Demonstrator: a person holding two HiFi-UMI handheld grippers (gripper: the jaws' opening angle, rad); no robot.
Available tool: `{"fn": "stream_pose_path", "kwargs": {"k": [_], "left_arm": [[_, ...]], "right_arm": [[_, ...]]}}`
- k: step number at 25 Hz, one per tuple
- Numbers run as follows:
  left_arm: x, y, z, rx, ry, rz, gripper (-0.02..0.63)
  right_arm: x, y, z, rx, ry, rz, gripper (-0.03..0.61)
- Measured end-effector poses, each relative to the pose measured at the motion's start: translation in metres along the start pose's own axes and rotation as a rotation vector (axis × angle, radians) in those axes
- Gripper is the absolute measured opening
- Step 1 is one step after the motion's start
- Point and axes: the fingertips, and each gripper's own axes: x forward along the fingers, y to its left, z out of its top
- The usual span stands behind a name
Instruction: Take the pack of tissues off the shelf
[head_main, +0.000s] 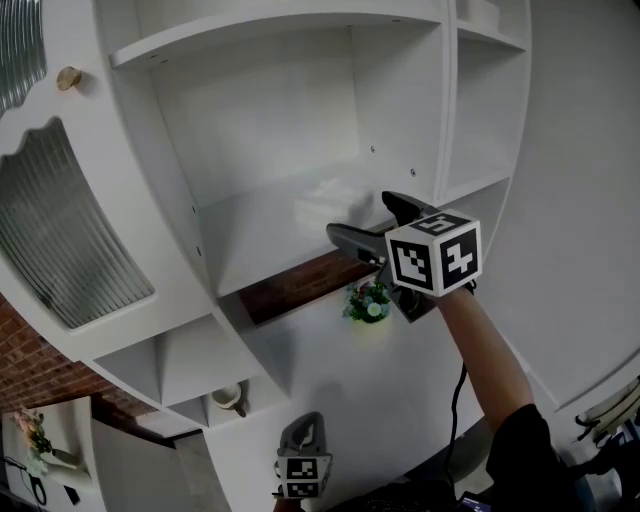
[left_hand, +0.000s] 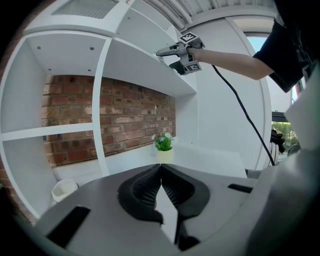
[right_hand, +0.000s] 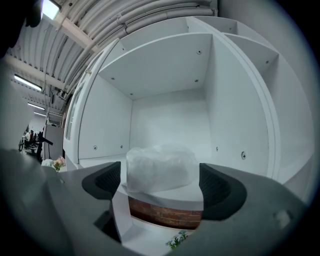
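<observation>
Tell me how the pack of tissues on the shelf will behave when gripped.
The pack of tissues looks soft: its rounded, wrinkled wrap would probably dent under the right tool, whose jaws stand open either side. So puffy, it is likely light, and the film may be slick, so it could slide on the smooth shelf.

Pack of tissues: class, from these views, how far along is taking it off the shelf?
Done: the right gripper is at the shelf, jaws wide open, lined up with the pack of tissues. In hand: the approach; the pack shows between its pads, untouched. Left: close, lift it clear. The left gripper hangs low, shut, empty.
</observation>
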Motion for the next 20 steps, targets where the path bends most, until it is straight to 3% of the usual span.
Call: {"fn": "stream_pose_path", "kwargs": {"k": [5, 12, 16, 20], "left_arm": [[-0.001, 0.001, -0.002, -0.006, 0.002, -0.011, 0.009], [-0.001, 0.012, -0.012, -0.032, 0.008, 0.006, 0.009], [-0.001, 0.011, -0.015, -0.05, 0.016, -0.013, 0.009], [-0.002, 0.011, -0.017, -0.05, 0.026, -0.012, 0.009]], "right_arm": [[0.009, -0.002, 0.0, 0.007, 0.038, 0.001, 0.476], [0.017, 0.0, -0.008, -0.083, 0.125, -0.008, 0.471], [0.015, -0.003, -0.007, -0.1, 0.128, -0.012, 0.373], [0.014, -0.004, -0.007, -0.112, 0.11, -0.023, 0.362]]}}
